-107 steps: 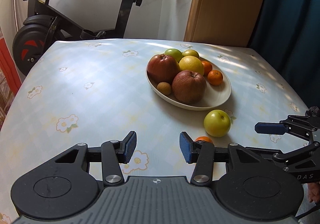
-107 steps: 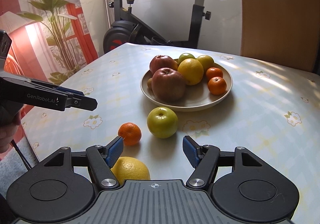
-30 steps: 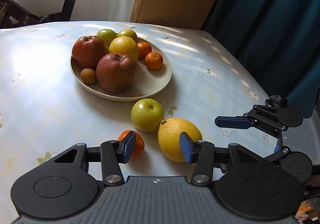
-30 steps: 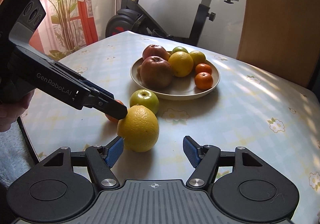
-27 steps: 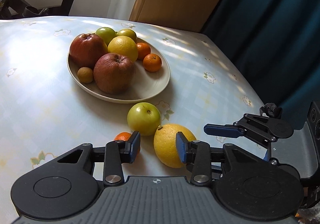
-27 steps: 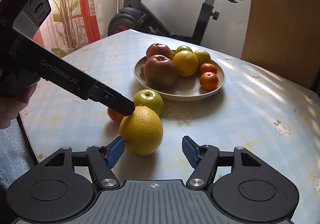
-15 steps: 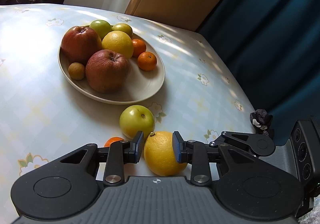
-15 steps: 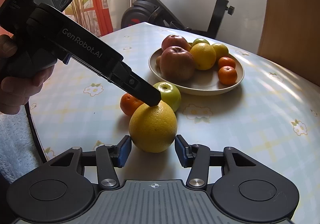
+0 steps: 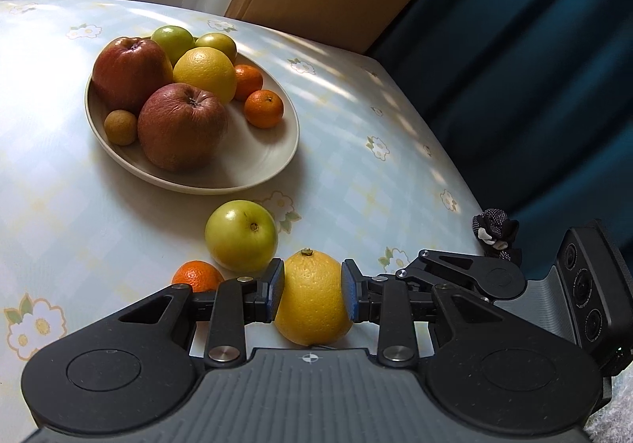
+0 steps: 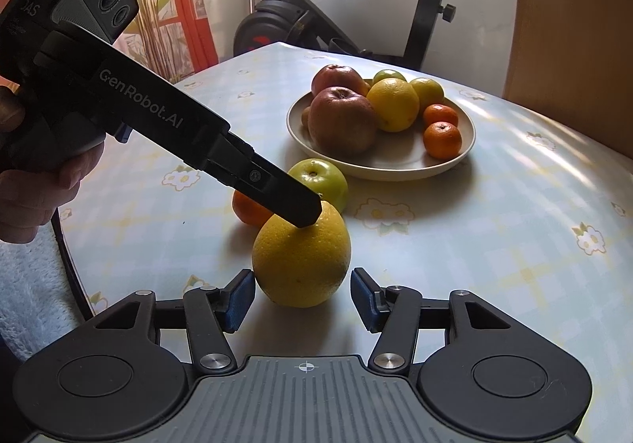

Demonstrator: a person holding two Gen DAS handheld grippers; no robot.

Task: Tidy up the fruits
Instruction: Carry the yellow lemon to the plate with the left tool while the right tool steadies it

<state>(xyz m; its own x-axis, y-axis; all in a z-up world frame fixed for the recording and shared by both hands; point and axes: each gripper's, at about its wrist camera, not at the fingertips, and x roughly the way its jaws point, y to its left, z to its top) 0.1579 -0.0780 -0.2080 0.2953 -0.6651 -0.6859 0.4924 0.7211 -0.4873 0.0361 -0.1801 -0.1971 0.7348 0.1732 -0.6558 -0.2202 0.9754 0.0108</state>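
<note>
My left gripper point(image 9: 312, 290) is shut on a large yellow citrus fruit point(image 9: 312, 300), both blue pads against its sides; it rests low over the table. In the right wrist view the same fruit point(image 10: 302, 265) sits just ahead of my right gripper point(image 10: 302, 298), which is open with its pads apart from the fruit. The left gripper's fingers point(image 10: 285, 201) reach in over the fruit from the left. A green apple point(image 9: 240, 235) and a small tangerine point(image 9: 196, 276) lie on the table beside it. A beige plate point(image 9: 253, 173) behind holds several fruits.
The table has a pale flowered cloth point(image 9: 376, 146). Its right edge meets a dark blue curtain point(image 9: 534, 67). An exercise bike point(image 10: 356, 19) stands beyond the far edge. The right gripper's body point(image 9: 514, 296) lies close on the right of the left wrist view.
My left gripper moved in toward the yellow fruit and closed on it. My right gripper came close to the fruit, narrowed, then opened slightly again.
</note>
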